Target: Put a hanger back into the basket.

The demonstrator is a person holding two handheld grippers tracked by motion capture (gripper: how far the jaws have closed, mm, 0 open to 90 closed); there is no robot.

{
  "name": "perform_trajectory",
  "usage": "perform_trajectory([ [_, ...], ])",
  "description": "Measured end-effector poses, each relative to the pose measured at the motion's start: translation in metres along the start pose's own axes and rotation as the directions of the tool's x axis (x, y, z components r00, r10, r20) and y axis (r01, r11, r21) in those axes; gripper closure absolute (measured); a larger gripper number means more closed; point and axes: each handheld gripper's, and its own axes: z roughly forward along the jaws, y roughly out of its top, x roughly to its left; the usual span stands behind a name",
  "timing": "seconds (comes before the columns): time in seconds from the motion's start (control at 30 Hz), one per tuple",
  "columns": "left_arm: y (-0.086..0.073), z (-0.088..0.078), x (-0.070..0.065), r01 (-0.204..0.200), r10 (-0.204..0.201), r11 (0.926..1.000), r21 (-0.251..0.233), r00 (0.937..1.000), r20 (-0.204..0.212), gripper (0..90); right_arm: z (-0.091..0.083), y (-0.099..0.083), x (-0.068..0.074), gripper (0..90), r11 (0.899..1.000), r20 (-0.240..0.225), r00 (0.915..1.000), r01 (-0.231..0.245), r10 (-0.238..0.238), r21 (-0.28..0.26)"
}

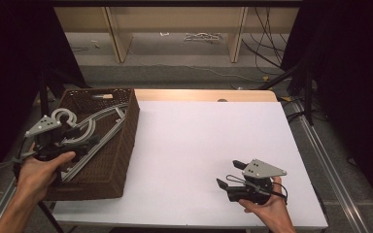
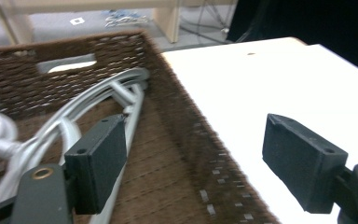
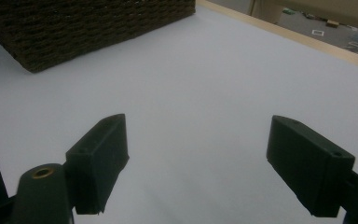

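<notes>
Left gripper [image 2: 193, 170], jaws wide apart, nothing held, over wicker basket [image 2: 177, 107] with what look like grey hangers [image 2: 98, 93]; right gripper [image 3: 196, 163] apart, lower right.

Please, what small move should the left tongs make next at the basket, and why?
Probably lower the left tongs onto the grey hangers and close on one. The jaws stand wide open with nothing between them, above the brown basket's right wall, and the hangers lie inside it. The right tongs rest open on the white table.
</notes>
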Motion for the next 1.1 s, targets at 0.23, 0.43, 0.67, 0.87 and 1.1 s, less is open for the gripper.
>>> perform_trajectory([
  [0.23, -0.008, 0.007, -0.028, -0.033, 0.035, 0.9988, -0.037, 0.9975, 0.061, 20.7, 0.000, 0.000, 0.002, 21.5, 1.000, -0.002, 1.0000, -0.003, 0.003, -0.010],
  [0.43, -0.012, 0.010, -0.050, -0.046, 0.054, 0.9946, -0.093, 0.9944, 0.091, 19.5, 0.001, -0.001, 0.003, 21.4, 1.000, -0.010, 0.9999, -0.012, 0.012, -0.018],
  [0.67, -0.021, 0.018, -0.074, -0.080, 0.097, 0.9893, -0.122, 0.9855, 0.139, 18.6, 0.001, -0.002, 0.002, 21.2, 0.999, -0.014, 0.9994, -0.031, 0.030, -0.043],
  [0.87, -0.034, 0.026, -0.088, -0.088, 0.116, 0.9823, -0.165, 0.9787, 0.169, 17.3, 0.001, -0.002, 0.002, 21.0, 0.998, -0.011, 0.9992, -0.039, 0.039, -0.047],
  [1.1, -0.048, 0.033, -0.096, -0.107, 0.144, 0.9768, -0.185, 0.9684, 0.203, 16.4, -0.001, -0.003, 0.003, 20.4, 0.997, -0.009, 0.9985, -0.054, 0.053, -0.057],
])
